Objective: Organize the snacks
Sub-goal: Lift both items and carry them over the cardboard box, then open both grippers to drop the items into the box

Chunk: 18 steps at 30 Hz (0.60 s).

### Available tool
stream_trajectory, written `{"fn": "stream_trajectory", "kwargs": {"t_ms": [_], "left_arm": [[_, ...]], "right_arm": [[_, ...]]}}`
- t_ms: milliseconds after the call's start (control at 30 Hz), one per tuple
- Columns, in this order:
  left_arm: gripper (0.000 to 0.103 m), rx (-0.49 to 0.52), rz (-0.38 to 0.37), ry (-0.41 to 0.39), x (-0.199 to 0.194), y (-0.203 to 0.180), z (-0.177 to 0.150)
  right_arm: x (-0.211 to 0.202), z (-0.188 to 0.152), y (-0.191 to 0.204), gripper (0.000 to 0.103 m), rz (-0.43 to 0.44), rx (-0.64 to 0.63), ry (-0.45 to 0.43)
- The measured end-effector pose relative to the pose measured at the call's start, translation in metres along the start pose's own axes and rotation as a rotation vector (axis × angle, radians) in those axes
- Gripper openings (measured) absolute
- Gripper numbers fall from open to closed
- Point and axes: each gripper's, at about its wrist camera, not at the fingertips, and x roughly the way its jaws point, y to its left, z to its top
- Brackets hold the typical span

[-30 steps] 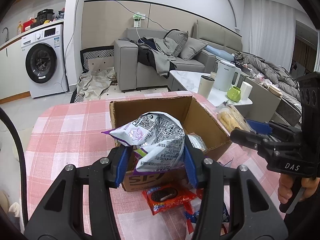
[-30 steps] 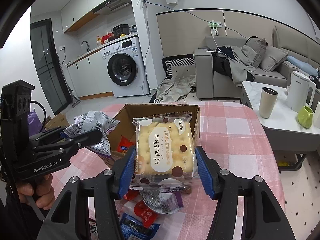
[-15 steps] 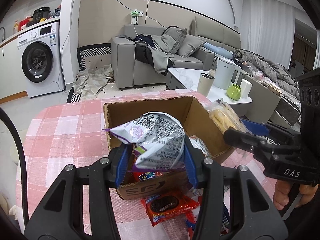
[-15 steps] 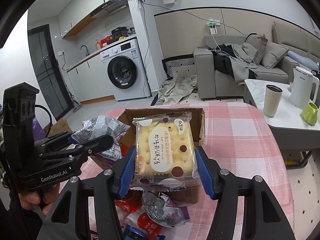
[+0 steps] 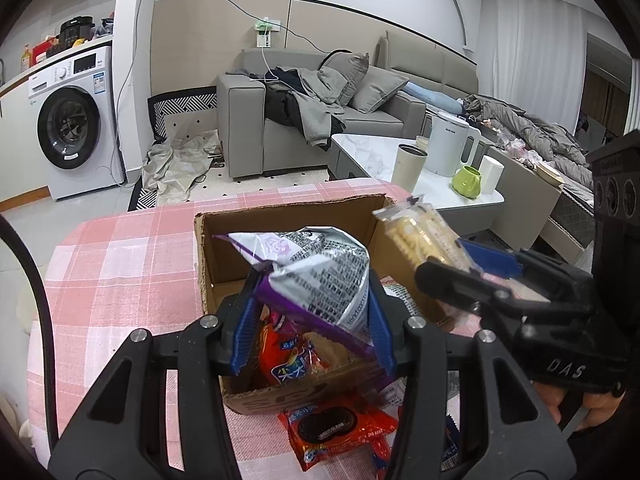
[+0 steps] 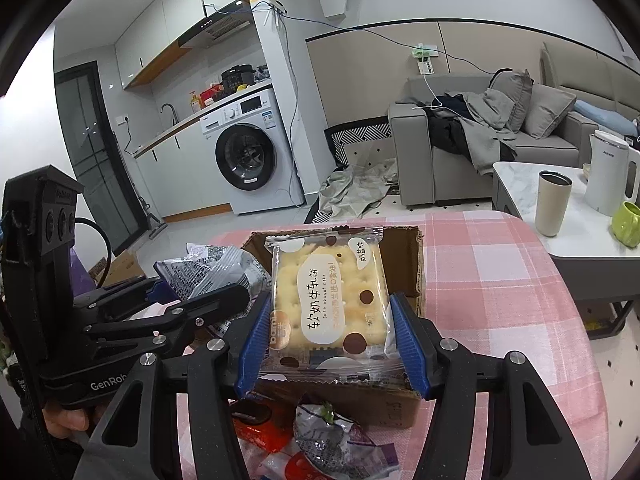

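An open cardboard box (image 5: 280, 222) (image 6: 404, 256) stands on the pink checked table. My left gripper (image 5: 312, 320) is shut on a silver and purple snack bag (image 5: 316, 276), held over the box's near half. The same bag (image 6: 216, 268) shows at the left of the right wrist view, in the left gripper (image 6: 200, 300). My right gripper (image 6: 330, 340) is shut on a clear pack of yellow crackers (image 6: 330, 300), held above the box. That cracker pack (image 5: 424, 236) hangs over the box's right wall, with the right gripper (image 5: 472, 264) behind it. A red snack pack (image 5: 288, 354) lies inside the box.
Loose snacks lie on the table before the box: a red cookie pack (image 5: 336, 430), a purple and silver bag (image 6: 340, 436). A low white table (image 6: 520, 188) with a kettle, a tumbler and a green mug stands right. A grey sofa and a washing machine (image 5: 76, 128) are behind.
Both grippers have moved forward and a little down with their packs, so the box looks nearer. The bag and the crackers now hang over the box opening. Neither grip has changed.
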Motion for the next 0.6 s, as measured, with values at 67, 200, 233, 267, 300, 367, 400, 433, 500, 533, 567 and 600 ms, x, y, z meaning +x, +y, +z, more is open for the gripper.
{"fn": "stream_trajectory", "kwargs": {"t_ms": [67, 200, 233, 267, 300, 367, 400, 433, 500, 533, 567, 600], "left_arm": [[0.046, 0.001, -0.002, 0.004, 0.006, 0.0, 0.001], [0.046, 0.002, -0.003, 0.013, 0.017, 0.0, 0.003], [0.046, 0.003, -0.003, 0.015, 0.019, 0.0, 0.003], [0.046, 0.005, -0.004, 0.017, 0.022, 0.001, 0.003], [0.046, 0.006, -0.004, 0.018, 0.025, 0.0, 0.003], [0.046, 0.007, -0.004, 0.025, 0.03, 0.001, 0.003], [0.046, 0.007, -0.003, 0.029, 0.034, 0.001, 0.003], [0.046, 0.007, -0.003, 0.032, 0.036, 0.002, 0.003], [0.046, 0.007, 0.001, 0.038, 0.041, 0.0, 0.001], [0.046, 0.006, 0.002, 0.043, 0.043, 0.0, 0.001], [0.045, 0.008, 0.01, 0.045, 0.045, 0.001, 0.001], [0.045, 0.013, 0.025, 0.048, 0.047, 0.0, 0.0]], "right_arm": [[0.004, -0.001, 0.0, 0.059, -0.003, 0.004, -0.002], [0.012, -0.003, -0.003, 0.059, -0.006, 0.016, 0.005], [0.014, -0.003, -0.005, 0.059, -0.008, 0.022, 0.007], [0.015, -0.004, -0.007, 0.059, -0.01, 0.027, 0.01], [0.017, -0.004, -0.009, 0.059, -0.009, 0.032, 0.012], [0.02, -0.005, -0.012, 0.059, -0.011, 0.036, 0.012], [0.021, -0.005, -0.013, 0.059, -0.013, 0.038, 0.012], [0.022, -0.005, -0.014, 0.059, -0.011, 0.041, 0.013], [0.024, -0.005, -0.015, 0.059, -0.005, 0.046, 0.015], [0.024, -0.005, -0.016, 0.059, -0.005, 0.047, 0.014], [0.024, -0.005, -0.016, 0.059, -0.006, 0.046, 0.013], [0.025, -0.005, -0.016, 0.059, -0.006, 0.045, 0.013]]}}
